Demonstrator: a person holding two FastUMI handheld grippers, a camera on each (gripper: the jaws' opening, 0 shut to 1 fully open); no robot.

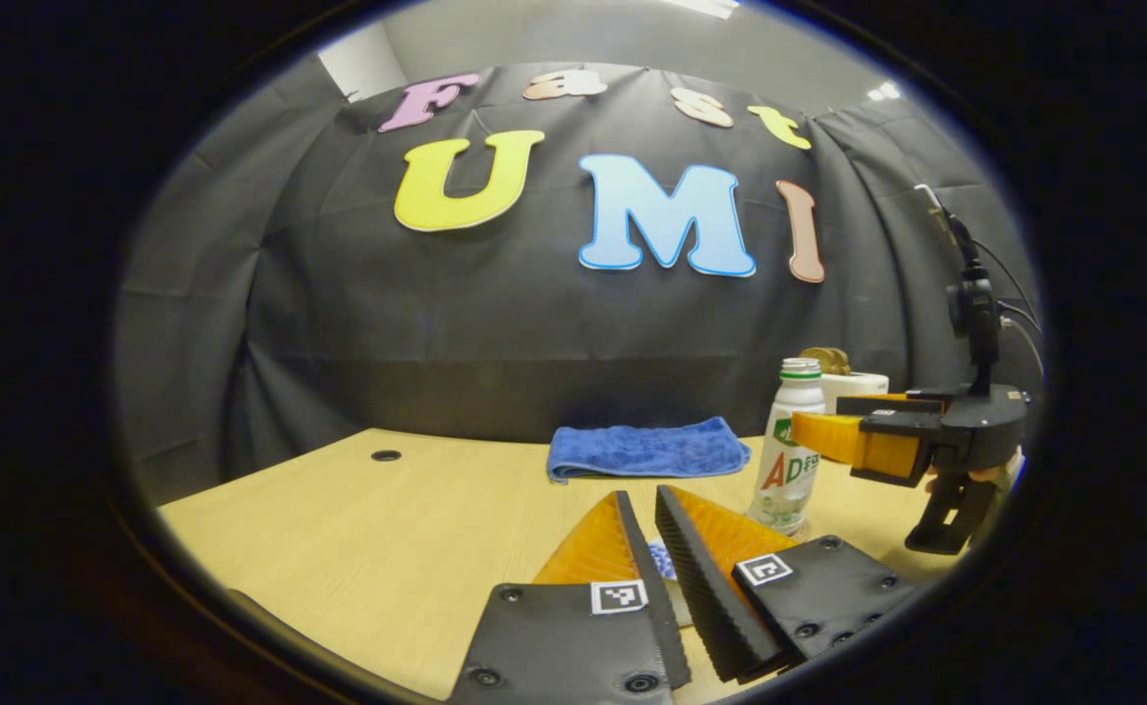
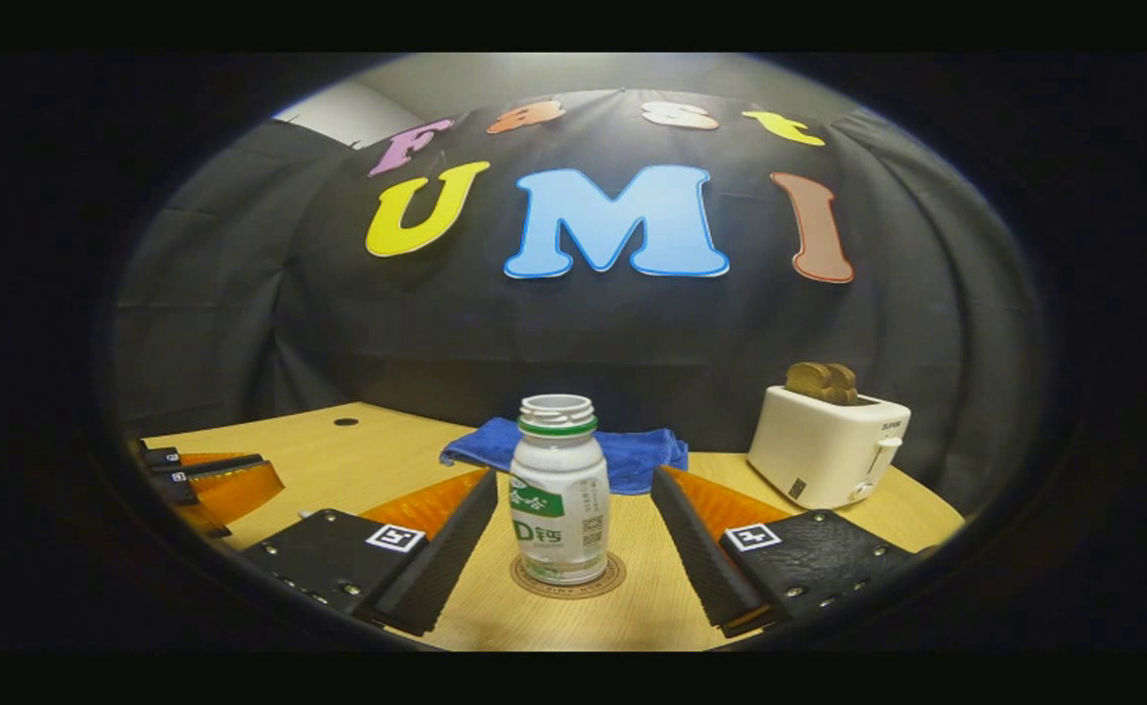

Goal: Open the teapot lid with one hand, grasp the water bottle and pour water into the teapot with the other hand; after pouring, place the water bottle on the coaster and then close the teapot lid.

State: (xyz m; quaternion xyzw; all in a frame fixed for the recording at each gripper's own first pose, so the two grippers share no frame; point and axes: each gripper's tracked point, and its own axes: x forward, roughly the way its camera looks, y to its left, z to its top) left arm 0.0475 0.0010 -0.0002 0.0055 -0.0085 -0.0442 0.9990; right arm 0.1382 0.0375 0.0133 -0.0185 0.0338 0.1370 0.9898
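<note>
At frame centre, the white uncapped plastic water bottle (image 2: 560, 490) stands on the round brown coaster (image 2: 567, 580); the released right claw (image 2: 565, 519) straddles it untouching, so a careless withdrawal could topple it. The left claw (image 1: 644, 519) is nearly clenched on something blue-white.

— What lies at the back of the wooden table (image 2: 377, 460)?

— A folded blue towel (image 2: 632, 455), at about twelve o'clock in the right gripper view, close to the black cloth wall (image 2: 573, 333).

— And off to the side?

— A white toaster (image 2: 828, 446) at about three o'clock, upright, with two brown slices of toast (image 2: 821, 381) standing in its slots. It stands well apart from the towel.

— Anything in the tabletop itself?

— A small dark round hole (image 1: 386, 455), near the far edge at about nine o'clock in the left gripper view.
</note>
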